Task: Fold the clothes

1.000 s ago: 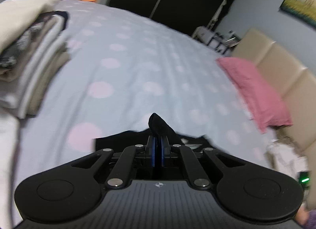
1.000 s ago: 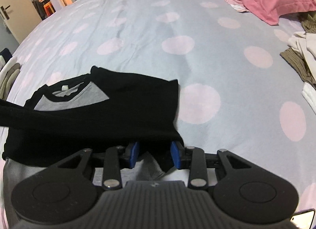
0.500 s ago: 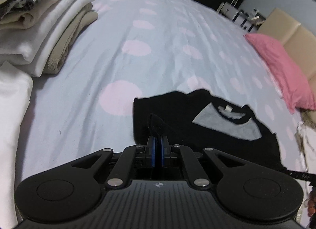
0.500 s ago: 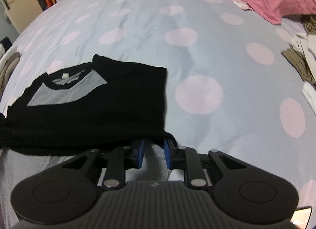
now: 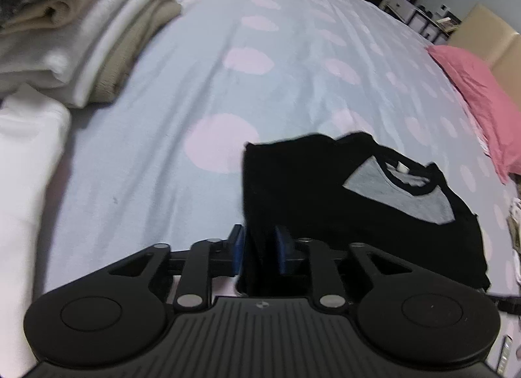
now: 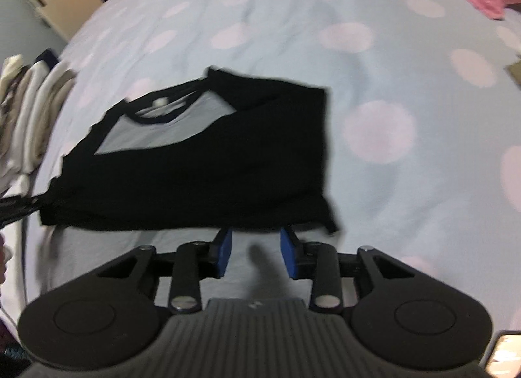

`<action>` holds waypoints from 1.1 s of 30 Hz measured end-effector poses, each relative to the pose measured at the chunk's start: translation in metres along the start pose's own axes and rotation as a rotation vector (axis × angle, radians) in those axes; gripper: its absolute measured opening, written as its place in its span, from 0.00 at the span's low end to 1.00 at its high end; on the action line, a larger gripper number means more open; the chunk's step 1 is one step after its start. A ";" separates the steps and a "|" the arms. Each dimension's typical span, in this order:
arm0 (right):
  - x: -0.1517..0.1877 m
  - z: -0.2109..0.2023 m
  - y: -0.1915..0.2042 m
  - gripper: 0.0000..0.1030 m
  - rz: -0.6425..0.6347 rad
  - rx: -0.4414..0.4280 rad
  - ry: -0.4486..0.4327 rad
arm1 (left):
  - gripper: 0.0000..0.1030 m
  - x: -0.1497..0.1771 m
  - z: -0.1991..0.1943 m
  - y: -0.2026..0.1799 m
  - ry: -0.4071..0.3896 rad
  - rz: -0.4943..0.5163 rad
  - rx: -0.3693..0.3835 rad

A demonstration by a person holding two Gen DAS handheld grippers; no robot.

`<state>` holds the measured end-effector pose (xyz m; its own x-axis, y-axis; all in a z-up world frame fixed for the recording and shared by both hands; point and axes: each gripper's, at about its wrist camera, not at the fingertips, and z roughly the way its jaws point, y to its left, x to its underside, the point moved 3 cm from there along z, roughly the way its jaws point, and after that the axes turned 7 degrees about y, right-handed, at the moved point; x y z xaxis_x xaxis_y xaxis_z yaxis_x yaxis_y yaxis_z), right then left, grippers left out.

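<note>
A black shirt (image 5: 342, 215) with a grey neck panel lies folded flat on the pale blue, pink-dotted bed sheet (image 5: 260, 68). My left gripper (image 5: 260, 247) is open at the shirt's near left corner, and a loose fold of black fabric still runs between its blue pads. In the right wrist view the shirt (image 6: 211, 166) lies just beyond my right gripper (image 6: 256, 252), which is open with only bare sheet between its fingers. The shirt's near hem ends right at the fingertips.
A stack of folded clothes (image 5: 81, 36) sits at the left of the bed, also visible as a stack (image 6: 26, 111) in the right wrist view. White fabric (image 5: 26, 166) lies nearer on the left. A pink pillow (image 5: 482, 98) rests at the headboard side.
My left gripper has come down to the bed and opened, letting go of the black fabric. My right gripper has opened wider and drawn back off the shirt's hem.
</note>
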<state>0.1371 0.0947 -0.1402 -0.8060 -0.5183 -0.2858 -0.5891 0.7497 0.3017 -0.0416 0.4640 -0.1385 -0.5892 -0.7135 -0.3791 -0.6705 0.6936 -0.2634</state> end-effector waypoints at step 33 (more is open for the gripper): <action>-0.014 0.023 -0.009 0.00 -0.096 0.211 -0.091 | 0.22 0.012 0.015 -0.025 0.023 0.130 -0.020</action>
<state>0.1554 0.1049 -0.1600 -0.7329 -0.5590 -0.3878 -0.6297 0.7732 0.0756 -0.0255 0.4395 -0.1504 -0.6819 -0.6197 -0.3885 -0.5963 0.7787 -0.1954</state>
